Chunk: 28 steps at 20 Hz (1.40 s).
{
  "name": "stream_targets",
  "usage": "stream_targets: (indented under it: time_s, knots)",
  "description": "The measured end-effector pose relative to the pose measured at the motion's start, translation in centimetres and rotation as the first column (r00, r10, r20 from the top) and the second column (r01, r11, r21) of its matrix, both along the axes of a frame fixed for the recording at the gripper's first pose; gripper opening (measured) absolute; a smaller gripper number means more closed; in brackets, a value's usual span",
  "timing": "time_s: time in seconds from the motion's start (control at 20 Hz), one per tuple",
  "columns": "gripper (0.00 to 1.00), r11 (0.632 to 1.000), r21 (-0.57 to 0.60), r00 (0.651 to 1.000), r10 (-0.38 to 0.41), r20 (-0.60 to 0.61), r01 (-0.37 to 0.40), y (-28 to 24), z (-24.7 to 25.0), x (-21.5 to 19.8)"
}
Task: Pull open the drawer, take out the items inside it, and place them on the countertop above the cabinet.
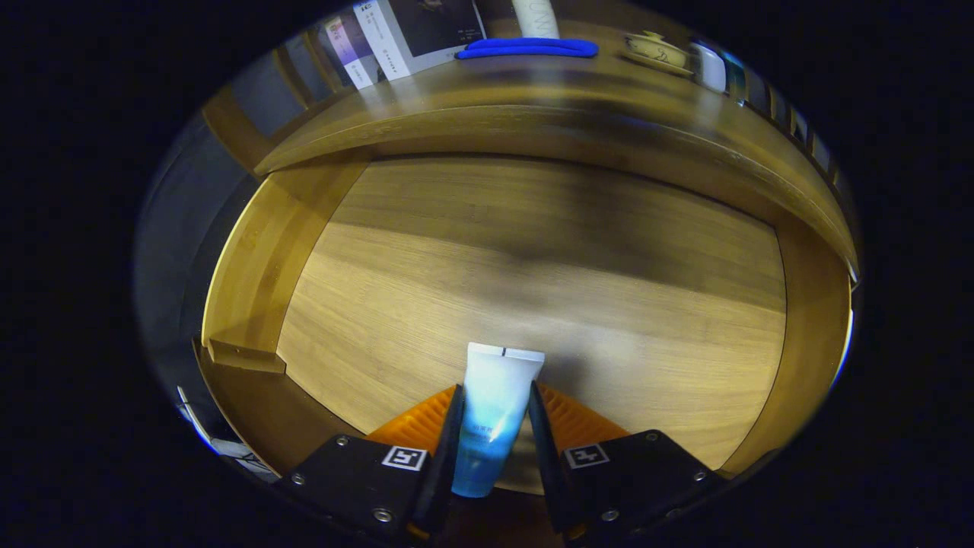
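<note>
Now the tube [494, 411] sits squeezed between both fingers of the gripper [493, 426], over the open drawer [533, 289]. Beyond it, up on the countertop [487, 91], lies a blue thing [526, 48] near a small teapot [654, 50].

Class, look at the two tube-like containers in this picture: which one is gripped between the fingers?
The blue-and-white tube, clamped between both fingers of the gripper above the open drawer. The other, a pale container, stands far beyond on the countertop.
</note>
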<state>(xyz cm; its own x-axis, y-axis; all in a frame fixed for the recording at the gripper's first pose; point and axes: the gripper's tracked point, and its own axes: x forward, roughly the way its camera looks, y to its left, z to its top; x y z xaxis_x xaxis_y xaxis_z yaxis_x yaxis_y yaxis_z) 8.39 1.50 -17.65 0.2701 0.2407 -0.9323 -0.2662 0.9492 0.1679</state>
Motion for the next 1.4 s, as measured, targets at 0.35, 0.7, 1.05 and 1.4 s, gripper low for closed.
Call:
stream_targets:
  time_s: [0.35,0.7,1.05,1.4]
  knots:
    - [0.45,1.000,0.007,0.985,0.017,0.171,-0.018,0.3,2.1,1.8]
    - [0.45,0.998,0.069,0.958,-0.013,0.286,-0.007,1.1,4.1,2.2]
    - [0.44,0.992,0.124,0.922,-0.038,0.386,-0.011,1.9,7.4,3.3]
    - [0.24,0.992,0.117,0.938,0.009,0.347,-0.053,2.3,8.5,3.2]
